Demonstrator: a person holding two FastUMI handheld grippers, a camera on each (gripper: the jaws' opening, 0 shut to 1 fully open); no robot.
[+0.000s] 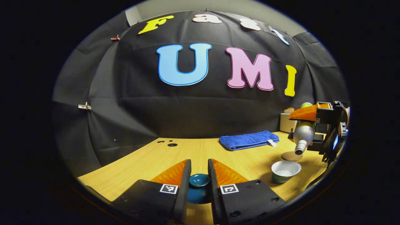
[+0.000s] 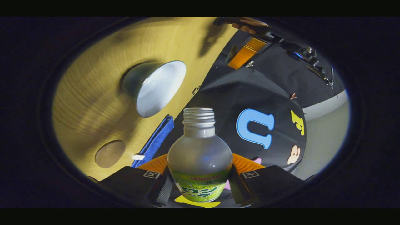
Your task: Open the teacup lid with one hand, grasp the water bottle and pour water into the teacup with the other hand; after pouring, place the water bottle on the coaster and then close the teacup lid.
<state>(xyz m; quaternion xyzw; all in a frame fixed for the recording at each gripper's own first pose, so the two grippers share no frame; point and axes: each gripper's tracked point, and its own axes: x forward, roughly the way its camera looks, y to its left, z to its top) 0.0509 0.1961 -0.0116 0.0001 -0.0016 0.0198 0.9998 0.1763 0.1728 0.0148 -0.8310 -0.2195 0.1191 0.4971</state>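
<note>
Lid (image 1: 198, 185), dark teal, sits pinched between the two fingers of the left hand-held gripper (image 1: 199, 184), low over the near edge of the wooden worktop (image 1: 150, 162); whether it touches the wood cannot be told. In the left gripper view the uncovered cup (image 1: 285, 171) stands on the worktop to the right, its pale inside showing. Just behind it lies the round brown coaster (image 1: 290, 156), bare. Over cup and coaster the right hand-held gripper (image 1: 307, 129) holds the bottle (image 1: 303, 133) tipped steeply, its uncapped threaded mouth pointing down, just above the coaster's near edge and a little behind the cup. A folded blue towel (image 1: 248, 140) lies farther back on the worktop, and a pale cylinder (image 1: 287, 122) stands behind the bottle.

In the right gripper view the right hand-held gripper (image 2: 200, 182) presses both fingers on the bottle (image 2: 200, 156) at its green label, neck pointing away. The cup (image 2: 156, 87) shows beyond the mouth and to its left, the coaster (image 2: 110, 153) and towel (image 2: 154, 140) nearer. No stream of water can be made out.
</note>
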